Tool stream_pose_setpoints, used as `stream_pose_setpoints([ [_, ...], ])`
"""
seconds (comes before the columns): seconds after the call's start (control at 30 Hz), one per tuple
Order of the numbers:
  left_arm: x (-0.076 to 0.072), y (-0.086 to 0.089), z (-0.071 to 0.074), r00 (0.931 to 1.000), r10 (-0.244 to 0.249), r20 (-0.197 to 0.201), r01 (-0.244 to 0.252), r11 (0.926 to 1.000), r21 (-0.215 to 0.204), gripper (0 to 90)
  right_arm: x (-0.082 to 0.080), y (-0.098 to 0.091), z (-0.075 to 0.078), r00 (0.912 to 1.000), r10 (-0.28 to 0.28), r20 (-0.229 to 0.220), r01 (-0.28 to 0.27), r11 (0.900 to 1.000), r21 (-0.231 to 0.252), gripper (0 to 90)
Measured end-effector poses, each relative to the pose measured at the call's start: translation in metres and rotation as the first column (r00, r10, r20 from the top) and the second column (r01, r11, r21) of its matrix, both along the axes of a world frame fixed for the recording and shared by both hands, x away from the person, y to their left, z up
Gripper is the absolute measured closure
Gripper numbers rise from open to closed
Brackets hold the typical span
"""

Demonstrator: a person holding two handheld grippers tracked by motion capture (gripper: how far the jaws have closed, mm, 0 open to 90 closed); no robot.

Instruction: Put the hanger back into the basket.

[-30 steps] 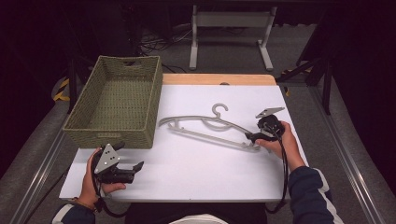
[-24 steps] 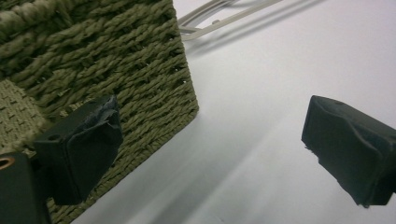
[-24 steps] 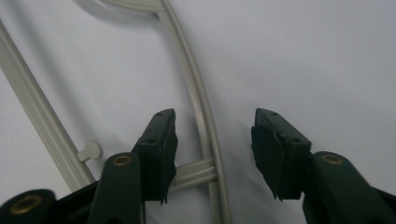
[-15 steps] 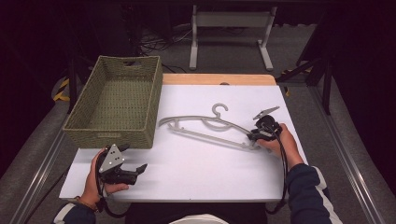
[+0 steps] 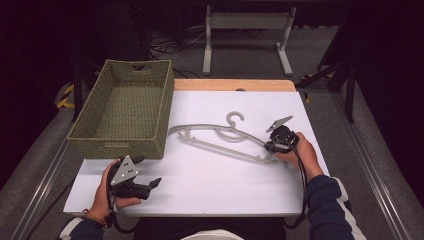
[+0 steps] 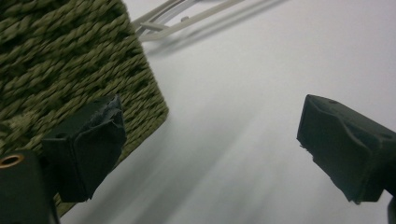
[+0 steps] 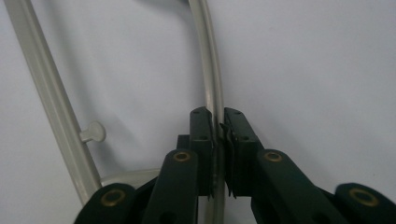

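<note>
One hanger (image 5: 220,136), one woven basket (image 5: 125,112), two grippers: left gripper (image 5: 150,184), right gripper (image 5: 267,146); one table (image 5: 210,185).

The pale grey plastic clothes hanger (image 5: 220,137) lies flat on the white desk (image 5: 210,190), just right of the green woven basket (image 5: 125,112). Its hook (image 5: 234,119) curls toward the far edge, and its long bottom bar runs aslant from upper left to lower right. Its left tip rests near the basket's near right corner. In the right gripper view its curved shoulder arm (image 7: 212,70) is a slim rounded rod, and a small knob (image 7: 95,132) juts from the straight bar beside it. The right end is pinched in the right tool (image 5: 272,145).
</note>
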State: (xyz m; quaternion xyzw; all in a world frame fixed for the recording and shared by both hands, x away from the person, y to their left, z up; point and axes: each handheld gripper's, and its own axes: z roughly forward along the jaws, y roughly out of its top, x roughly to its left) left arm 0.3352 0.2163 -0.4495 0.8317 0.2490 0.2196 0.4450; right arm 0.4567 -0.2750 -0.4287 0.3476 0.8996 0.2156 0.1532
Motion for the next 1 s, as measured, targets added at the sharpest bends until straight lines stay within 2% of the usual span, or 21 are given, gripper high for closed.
stream_pose_setpoints([
  [0.1, 0.000, -0.006, 0.002, 0.9998, -0.011, 0.014, 0.011, 0.9998, 0.015, 9.2, -0.013, -0.003, 0.007, 0.9971, 0.042, 0.063, -0.041, 0.9990, -0.017, 83.5],
  [0.17, 0.002, -0.012, 0.005, 0.9996, -0.019, 0.021, 0.018, 0.9996, 0.023, 9.6, -0.025, -0.006, 0.017, 0.9911, 0.066, 0.116, -0.063, 0.9976, -0.031, 83.5],
  [0.2, 0.002, -0.015, 0.006, 0.9994, -0.024, 0.026, 0.024, 0.9995, 0.023, 9.8, -0.030, -0.006, 0.020, 0.9882, 0.072, 0.135, -0.067, 0.9969, -0.040, 83.6],
  [0.23, 0.002, -0.018, 0.009, 0.9989, -0.030, 0.036, 0.030, 0.9993, 0.024, 9.8, -0.030, -0.006, 0.020, 0.9882, 0.072, 0.135, -0.067, 0.9969, -0.040, 83.6],
  [0.3, 0.003, -0.025, 0.015, 0.9979, -0.031, 0.056, 0.029, 0.9989, 0.038, 10.6, -0.044, -0.008, 0.029, 0.9750, 0.123, 0.185, -0.111, 0.9911, -0.073, 83.5],
  [0.33, 0.003, -0.029, 0.019, 0.9970, -0.035, 0.069, 0.032, 0.9988, 0.036, 10.8, -0.048, -0.009, 0.031, 0.9712, 0.133, 0.197, -0.120, 0.9898, -0.076, 83.6],
  [0.4, 0.005, -0.037, 0.026, 0.9962, -0.030, 0.082, 0.025, 0.9982, 0.054, 11.7, -0.061, -0.009, 0.038, 0.9551, 0.180, 0.235, -0.162, 0.9822, -0.095, 83.6],
  [0.43, 0.007, -0.040, 0.030, 0.9951, -0.038, 0.092, 0.033, 0.9982, 0.050, 11.7, -0.065, -0.008, 0.041, 0.9494, 0.204, 0.239, -0.186, 0.9777, -0.097, 83.6],
  [0.5, 0.009, -0.048, 0.037, 0.9939, -0.030, 0.106, 0.023, 0.9979, 0.061, 13.2, -0.076, -0.004, 0.046, 0.9289, 0.256, 0.268, -0.235, 0.9659, -0.109, 83.6],
  [0.57, 0.010, -0.057, 0.043, 0.9923, -0.042, 0.117, 0.034, 0.9972, 0.067, 13.3, -0.083, 0.001, 0.051, 0.9189, 0.272, 0.285, -0.252, 0.9619, -0.106, 83.6],
  [0.6, 0.011, -0.063, 0.046, 0.9921, -0.033, 0.121, 0.021, 0.9954, 0.094, 15.1, -0.086, 0.004, 0.054, 0.9102, 0.289, 0.297, -0.267, 0.9572, -0.112, 83.5],
  [0.63, 0.012, -0.067, 0.048, 0.9917, -0.047, 0.119, 0.034, 0.9934, 0.109, 15.7, -0.088, 0.007, 0.056, 0.9023, 0.299, 0.311, -0.278, 0.9542, -0.110, 83.6],
  [0.67, 0.012, -0.067, 0.048, 0.9917, -0.047, 0.119, 0.034, 0.9934, 0.109, 16.4, -0.088, 0.007, 0.056, 0.9023, 0.299, 0.311, -0.278, 0.9542, -0.110, 83.6],
  [0.7, 0.013, -0.072, 0.049, 0.9913, -0.049, 0.122, 0.033, 0.9909, 0.130, 16.4, -0.090, 0.010, 0.058, 0.8988, 0.304, 0.316, -0.283, 0.9528, -0.109, 83.5],
  [0.73, 0.015, -0.076, 0.049, 0.9919, -0.036, 0.121, 0.017, 0.9870, 0.160, 18.3, -0.092, 0.013, 0.060, 0.8903, 0.316, 0.328, -0.295, 0.9488, -0.115, 83.5],
  [0.8, 0.018, -0.083, 0.048, 0.9939, -0.045, 0.101, 0.024, 0.9789, 0.203, 20.5, -0.095, 0.019, 0.062, 0.8811, 0.329, 0.340, -0.307, 0.9443, -0.120, 83.5],
  [0.87, 0.021, -0.089, 0.046, 0.9954, -0.058, 0.075, 0.036, 0.9636, 0.265, 29.2, -0.099, 0.026, 0.064, 0.8696, 0.351, 0.347, -0.327, 0.9363, -0.127, 83.5],
  [0.93, 0.023, -0.092, 0.045, 0.9961, -0.059, 0.066, 0.037, 0.9551, 0.294, 33.6, -0.101, 0.032, 0.065, 0.8605, 0.371, 0.349, -0.345, 0.9285, -0.137, 83.4],
  [1.0, 0.024, -0.095, 0.044, 0.9961, -0.065, 0.060, 0.041, 0.9400, 0.339, 42.0, -0.103, 0.038, 0.065, 0.8544, 0.382, 0.352, -0.355, 0.9241, -0.143, 83.5],
])
